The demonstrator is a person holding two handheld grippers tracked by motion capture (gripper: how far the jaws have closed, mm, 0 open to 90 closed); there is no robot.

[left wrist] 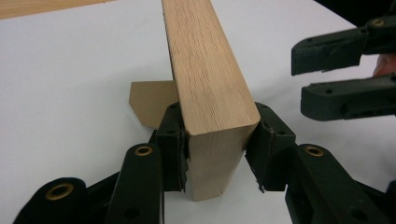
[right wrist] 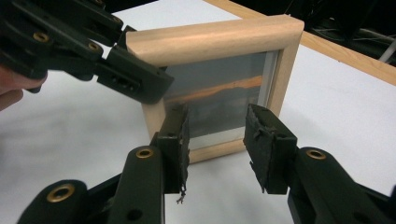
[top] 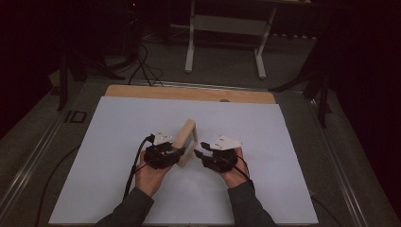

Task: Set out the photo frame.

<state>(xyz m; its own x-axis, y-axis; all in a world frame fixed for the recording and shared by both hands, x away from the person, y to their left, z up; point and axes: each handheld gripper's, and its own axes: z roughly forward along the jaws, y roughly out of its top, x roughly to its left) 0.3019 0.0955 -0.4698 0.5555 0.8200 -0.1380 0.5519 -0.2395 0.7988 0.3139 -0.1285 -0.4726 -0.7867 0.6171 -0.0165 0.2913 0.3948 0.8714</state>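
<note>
picture frame (right wrist: pixel 219 44): pale bare wood, visible grain, matt, glossy glazed front; left gripper (left wrist: pixel 217 154) and right gripper (right wrist: pixel 217 149): matt black plastic, brass-coloured rivets, rough worn pads; worktop (top: pixel 118 142): smooth matt white sheet

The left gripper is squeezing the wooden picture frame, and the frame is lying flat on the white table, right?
Not quite. The left gripper does squeeze the wooden picture frame, but the frame stands upright on its edge on the white table, as the high view shows.

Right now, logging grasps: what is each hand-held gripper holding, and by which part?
Left hand-held gripper clamps the wooden frame by its near side rail; right hand-held gripper holds nothing.
</note>
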